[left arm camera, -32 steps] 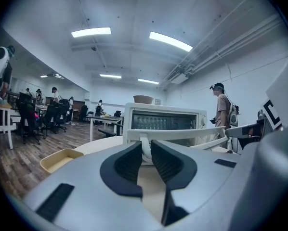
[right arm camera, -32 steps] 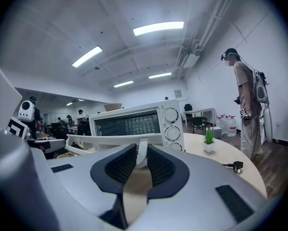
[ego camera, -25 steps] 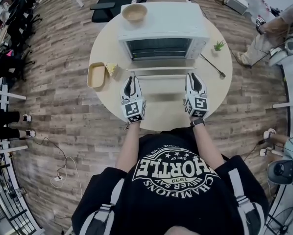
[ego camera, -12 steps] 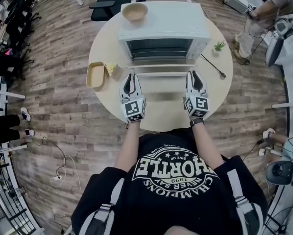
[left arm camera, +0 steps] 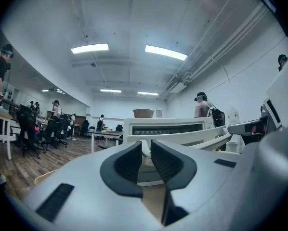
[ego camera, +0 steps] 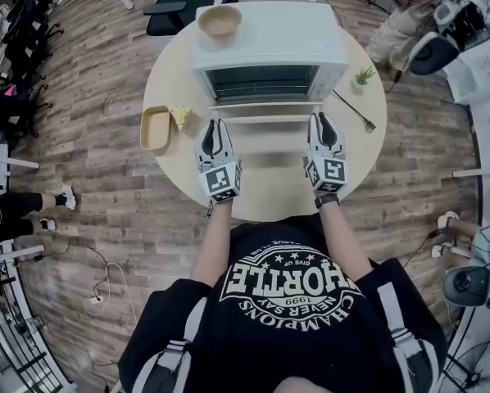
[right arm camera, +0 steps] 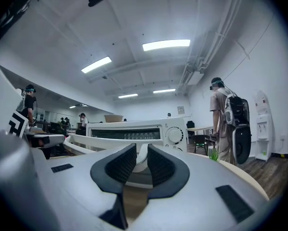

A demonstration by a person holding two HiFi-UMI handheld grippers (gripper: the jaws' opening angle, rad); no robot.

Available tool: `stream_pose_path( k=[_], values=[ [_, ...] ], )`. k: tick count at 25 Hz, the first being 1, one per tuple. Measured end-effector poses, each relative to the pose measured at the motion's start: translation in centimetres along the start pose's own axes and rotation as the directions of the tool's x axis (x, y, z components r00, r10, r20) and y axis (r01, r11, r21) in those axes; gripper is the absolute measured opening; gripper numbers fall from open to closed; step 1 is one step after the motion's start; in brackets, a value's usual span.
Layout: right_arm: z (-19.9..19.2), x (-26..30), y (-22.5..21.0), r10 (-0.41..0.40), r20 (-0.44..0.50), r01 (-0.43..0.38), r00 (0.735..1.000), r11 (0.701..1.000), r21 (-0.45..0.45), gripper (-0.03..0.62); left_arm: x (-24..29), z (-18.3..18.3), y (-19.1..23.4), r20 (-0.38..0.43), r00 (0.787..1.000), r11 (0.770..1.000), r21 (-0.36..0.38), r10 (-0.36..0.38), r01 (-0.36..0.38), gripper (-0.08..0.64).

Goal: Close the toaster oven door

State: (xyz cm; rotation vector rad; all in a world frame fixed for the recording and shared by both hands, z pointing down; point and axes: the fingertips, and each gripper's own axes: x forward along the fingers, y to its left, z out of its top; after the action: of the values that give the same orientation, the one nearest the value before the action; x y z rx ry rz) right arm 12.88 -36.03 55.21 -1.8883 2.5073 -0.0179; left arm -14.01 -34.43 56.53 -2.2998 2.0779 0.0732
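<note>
Item: left gripper [left arm camera: 144, 149]; jaws drawn in to a narrow slot, pads closed on the left end of the white door handle [ego camera: 265, 119], which fills the gap; nothing else held.

Item: right gripper [right arm camera: 141, 152]; jaws a shade wider, likewise clamped on the same handle, at the end nearer the oven's dial [right arm camera: 175, 135].

Item: door [ego camera: 265, 105]; hinged along the bottom front of the toaster oven [ego camera: 269, 43]; open and folded out toward the person, rack inside on show; the handle is its edge farthest from the oven.

Item: bowl [ego camera: 220, 20]; on top of the oven, at its rear left corner.

Item: tan tray [ego camera: 152, 129]; left of the oven, a yellowish piece [ego camera: 180, 116] just beside it; what that piece is we cannot tell.

Item: small potted plant [ego camera: 364, 76] and slim dark tool [ego camera: 353, 110]; right of the oven.

Item: round table [ego camera: 269, 195]; bears the oven.

Handling, in our judgement: door stiff, probably metal-framed with a glass pane, of modest weight; it swings only about its hinge, so the lift should follow that arc; handle smooth and hard, liable to slip in the pads; a hold at both ends keeps the door from twisting; we would ease it shut rather than slam it, since the oven looks light enough to slide back on the table.
</note>
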Motion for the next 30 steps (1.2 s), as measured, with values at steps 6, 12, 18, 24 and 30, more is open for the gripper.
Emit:
stream_pose_path(
  k=[6,12,18,24,30],
  values=[
    [0.2,0.2,0.0,-0.006,0.021,0.006,1.000,1.000,-0.003,0.078,0.3,0.3,0.2,0.017,1.000,1.000,-0.005,0.001,-0.001,0.072],
    [0.8,0.7,-0.1,-0.002,0.050,0.002,0.999,1.000,-0.013,0.078,0.8,0.7,0.2,0.033,0.999,1.000,-0.012,0.010,-0.010,0.072],
    [1.1,0.9,-0.1,0.002,0.067,-0.002,0.998,1.000,-0.003,0.080,1.0,1.0,0.3,0.042,0.999,1.000,-0.014,0.018,-0.017,0.072],
    [1.4,1.5,-0.3,0.005,0.079,-0.005,0.997,1.000,0.007,0.080,1.6,1.2,0.4,0.054,0.998,1.000,-0.008,0.024,-0.023,0.072],
    [1.7,2.0,-0.5,0.007,0.091,-0.008,0.996,1.000,0.012,0.080,2.2,1.5,0.5,0.069,0.997,0.999,-0.021,0.034,-0.033,0.071]
  ],
)
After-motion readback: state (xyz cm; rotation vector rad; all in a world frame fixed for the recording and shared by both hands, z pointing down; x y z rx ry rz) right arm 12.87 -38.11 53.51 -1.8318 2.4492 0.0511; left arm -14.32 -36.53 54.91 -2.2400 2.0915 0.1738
